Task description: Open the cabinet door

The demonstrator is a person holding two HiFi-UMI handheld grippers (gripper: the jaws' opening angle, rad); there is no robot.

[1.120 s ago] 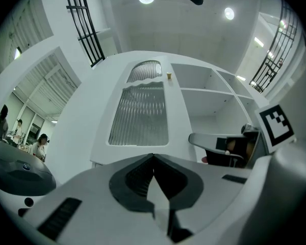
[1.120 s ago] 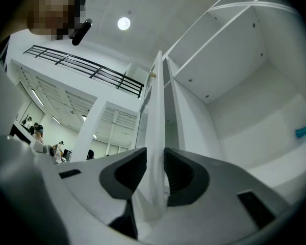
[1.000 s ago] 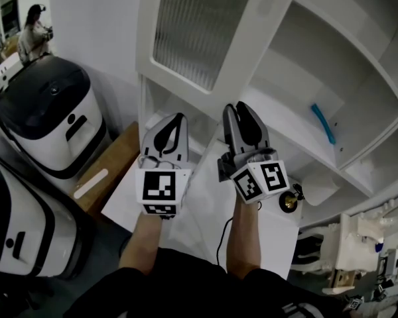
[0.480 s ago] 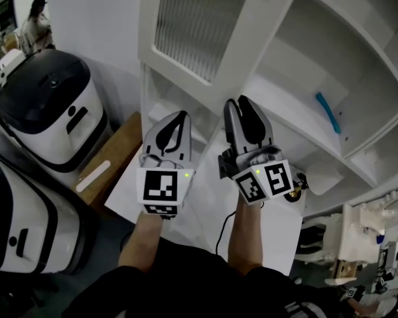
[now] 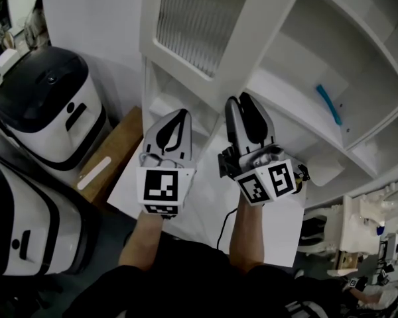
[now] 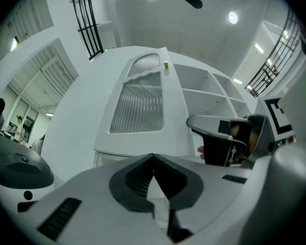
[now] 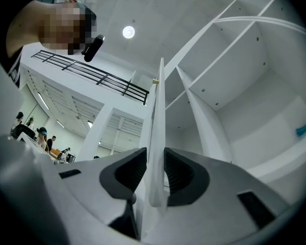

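Right gripper view is showing the right gripper (image 7: 155, 170) about half closed, clamping both faces of the thin white edge of the cabinet door (image 7: 156, 116). We are judging the swing well under way: the door is standing out from the cabinet (image 5: 378, 52), exposing its shelves (image 5: 292, 98). We are advising a steady pinch and a pull along the door's own arc, not straight back, so the edge is not slipping free. In front of the cabinet, the left gripper (image 6: 153, 160) is resting with jaws together, holding nothing.
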